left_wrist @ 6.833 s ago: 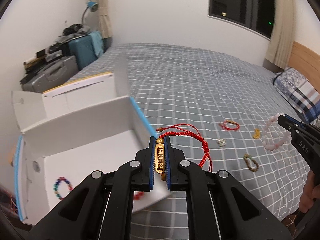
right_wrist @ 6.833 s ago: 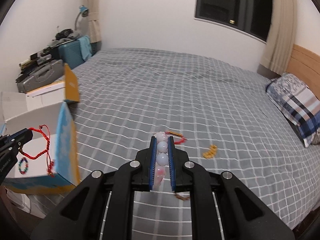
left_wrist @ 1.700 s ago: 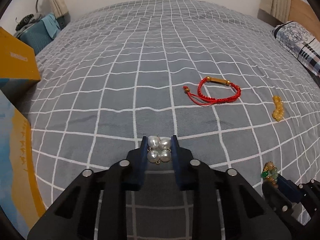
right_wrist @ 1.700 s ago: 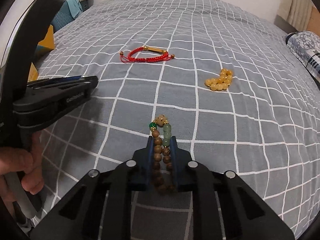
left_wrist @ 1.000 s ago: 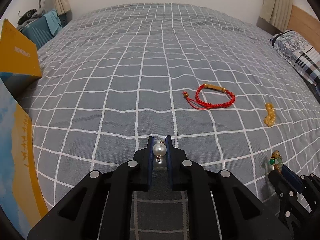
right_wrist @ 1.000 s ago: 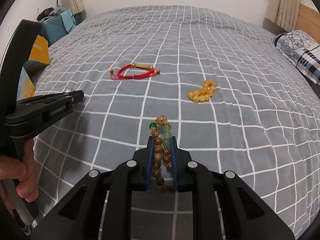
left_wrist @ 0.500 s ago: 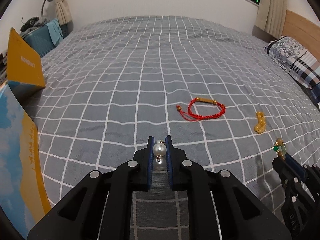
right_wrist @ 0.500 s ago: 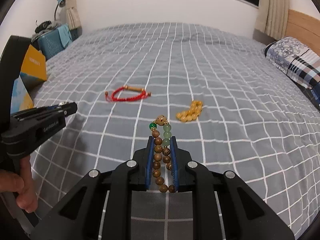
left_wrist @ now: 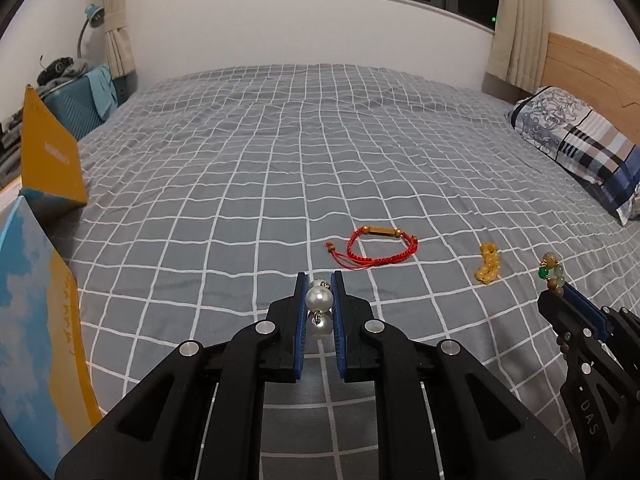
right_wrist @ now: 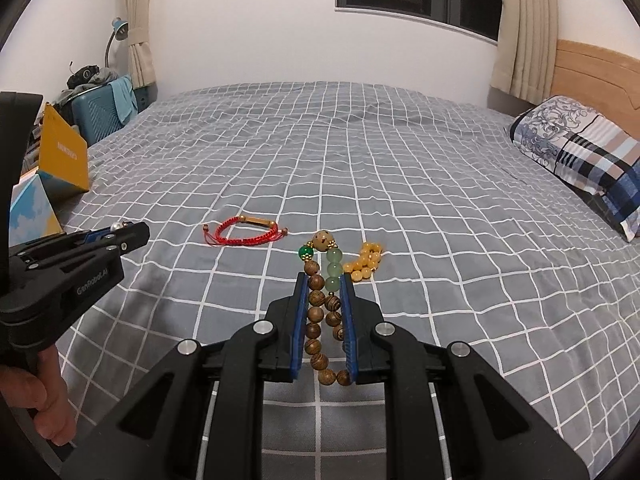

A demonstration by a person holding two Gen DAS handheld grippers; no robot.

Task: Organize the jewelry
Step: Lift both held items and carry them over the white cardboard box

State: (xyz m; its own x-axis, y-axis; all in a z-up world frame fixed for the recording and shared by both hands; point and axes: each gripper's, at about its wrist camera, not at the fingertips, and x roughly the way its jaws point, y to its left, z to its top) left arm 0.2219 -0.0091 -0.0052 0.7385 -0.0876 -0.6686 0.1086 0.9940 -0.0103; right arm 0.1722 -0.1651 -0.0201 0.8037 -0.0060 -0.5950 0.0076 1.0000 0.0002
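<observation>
My left gripper [left_wrist: 319, 280] is shut on a pearl piece [left_wrist: 319, 300]; one white pearl sits between the blue pads and another hangs below. My right gripper [right_wrist: 325, 278] is shut on a wooden bead bracelet [right_wrist: 320, 304] with green beads at its top, also seen low on the right in the left wrist view as the wooden bead bracelet [left_wrist: 551, 270]. Both are held above the grey checked bed [left_wrist: 280, 168]. A red cord bracelet [left_wrist: 378, 246] and a yellow bead bracelet [left_wrist: 489, 267] lie on the cover ahead. The left gripper [right_wrist: 134, 232] shows at the left of the right wrist view.
An open box with blue and yellow sides [left_wrist: 44, 304] stands at the bed's left edge, its yellow flap [left_wrist: 50, 160] raised. A patterned pillow [left_wrist: 580, 144] lies at the right by the wooden headboard. A teal suitcase [left_wrist: 86, 102] and lamp stand at the far left. A hand [right_wrist: 36, 408] holds the left gripper.
Both grippers have risen and tilted up with their pieces held, so more of the far wall and window shows. The red and yellow bracelets now sit lower and closer in view.
</observation>
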